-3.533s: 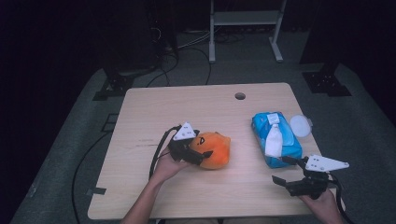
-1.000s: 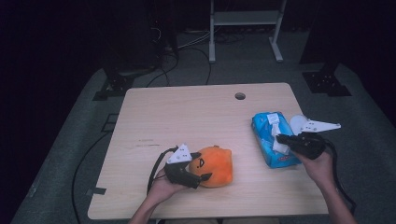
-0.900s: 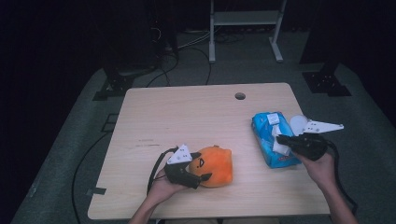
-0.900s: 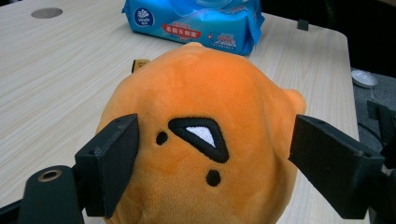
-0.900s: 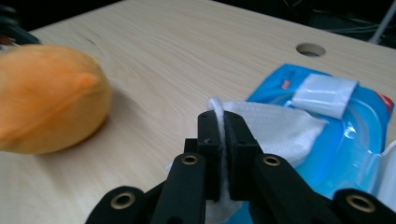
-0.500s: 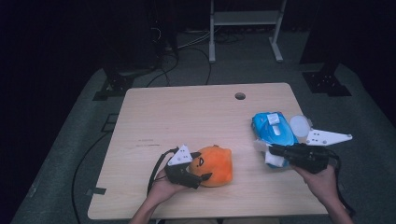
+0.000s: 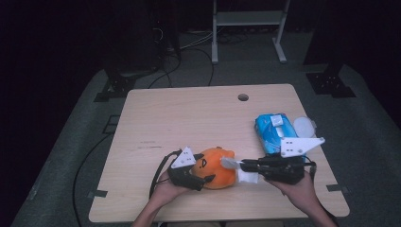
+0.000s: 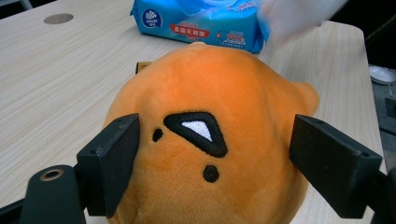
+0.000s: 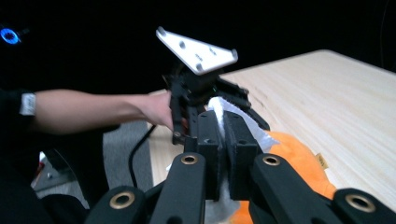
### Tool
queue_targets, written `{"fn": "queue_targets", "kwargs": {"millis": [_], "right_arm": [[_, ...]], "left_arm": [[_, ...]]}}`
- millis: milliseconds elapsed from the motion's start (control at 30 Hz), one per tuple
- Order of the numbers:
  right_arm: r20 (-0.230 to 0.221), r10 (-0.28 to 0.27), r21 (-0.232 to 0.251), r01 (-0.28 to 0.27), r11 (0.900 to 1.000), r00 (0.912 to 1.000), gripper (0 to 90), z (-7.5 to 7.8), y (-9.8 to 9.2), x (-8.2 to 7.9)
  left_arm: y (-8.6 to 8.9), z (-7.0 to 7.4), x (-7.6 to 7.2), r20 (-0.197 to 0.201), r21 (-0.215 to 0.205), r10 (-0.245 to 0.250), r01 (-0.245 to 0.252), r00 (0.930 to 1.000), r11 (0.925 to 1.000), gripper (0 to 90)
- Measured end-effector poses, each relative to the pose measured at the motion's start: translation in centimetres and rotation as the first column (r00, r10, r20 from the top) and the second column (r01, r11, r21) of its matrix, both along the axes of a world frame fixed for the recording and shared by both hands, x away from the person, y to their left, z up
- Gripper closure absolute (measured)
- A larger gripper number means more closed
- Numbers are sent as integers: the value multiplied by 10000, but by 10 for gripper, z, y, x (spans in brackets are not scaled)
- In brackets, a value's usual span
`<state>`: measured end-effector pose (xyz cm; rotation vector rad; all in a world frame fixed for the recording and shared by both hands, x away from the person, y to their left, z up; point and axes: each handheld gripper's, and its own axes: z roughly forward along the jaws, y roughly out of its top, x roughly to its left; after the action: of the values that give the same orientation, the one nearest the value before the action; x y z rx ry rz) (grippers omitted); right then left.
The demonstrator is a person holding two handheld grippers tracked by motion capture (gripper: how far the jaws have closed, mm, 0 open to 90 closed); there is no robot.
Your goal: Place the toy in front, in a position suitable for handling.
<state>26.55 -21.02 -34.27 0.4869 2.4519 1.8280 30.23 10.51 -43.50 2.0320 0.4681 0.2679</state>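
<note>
The left hand-held gripper [image 7: 202,176] clamps the orange plush toy [image 8: 210,140], soft and squashy, on the table [image 7: 189,118]. The right hand-held gripper [image 9: 224,135] is pinched shut on a limp, light wet wipe [image 7: 246,176], held just beside the toy's far flank; the wipe is best held by its bunched edge.

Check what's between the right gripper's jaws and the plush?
A white wipe, pinched in the right gripper, hangs against the orange plush; the high view shows it best.
</note>
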Motion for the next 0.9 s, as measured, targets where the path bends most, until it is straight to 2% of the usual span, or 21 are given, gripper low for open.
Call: {"fn": "queue_targets", "kwargs": {"millis": [100, 167, 233, 300, 400, 433, 467, 500, 567, 633, 700, 767, 800, 900], "right_arm": [[-269, -66, -323, 57, 9995, 9996, 853, -14, 12, 14], [-27, -353, -1013, 349, 9942, 9994, 851, -25, 21, 21], [32, -475, -1428, 474, 9886, 9989, 850, -36, 30, 28], [357, -548, -1900, 606, 9799, 9979, 847, -46, 39, 31], [633, -426, -2300, 561, 9716, 9971, 821, -60, 49, 29], [729, -373, -2340, 534, 9708, 9966, 784, -64, 51, 28], [729, -373, -2340, 534, 9708, 9966, 784, -64, 51, 28], [1009, -188, -2319, 419, 9718, 9947, 732, -69, 53, 25], [1217, -14, -2307, 297, 9726, 9926, 662, -71, 53, 23], [1356, 93, -2372, 233, 9712, 9907, 610, -72, 54, 21], [1695, 233, -2536, 208, 9671, 9853, 569, -74, 56, 17], [1872, 221, -2660, 290, 9635, 9821, 569, -75, 57, 16], [2268, 89, -2858, 578, 9565, 9739, 593, -78, 61, 15], [2617, -78, -2981, 885, 9504, 9651, 674, -81, 63, 15]], "left_arm": [[-1, 0, -1, 110, 89, -82, 81, 9999, 9999, 170], [-1, 0, -2, 144, 115, -128, 126, 9998, 9999, 170], [-2, 0, -3, 174, 99, -129, 128, 9998, 9999, 170], [-2, 0, -3, 160, 97, -112, 110, 9998, 9999, 170], [-2, 0, -3, 133, 113, -99, 98, 9999, 9999, 170], [-1, 0, -2, 110, 113, -75, 74, 9999, 9999, 172], [-1, 0, -2, 110, 113, -75, 74, 9999, 9999, 177], [-1, 0, -2, 86, 137, -55, 53, 9999, 9999, 179], [-1, 0, -1, 30, 99, 4, -4, 10000, 10000, 179], [-2, -1, -1, 43, 79, 53, -53, 10000, 10000, 179], [-3, -1, -1, 71, 118, 38, -38, 10000, 9999, 180], [-4, -1, -1, 93, 127, 47, -48, 9999, 9999, 179], [-5, -1, -1, 103, 156, -23, 21, 9999, 9999, 179], [-4, -1, -1, 41, 137, -165, 164, 9999, 9998, 175]]}}
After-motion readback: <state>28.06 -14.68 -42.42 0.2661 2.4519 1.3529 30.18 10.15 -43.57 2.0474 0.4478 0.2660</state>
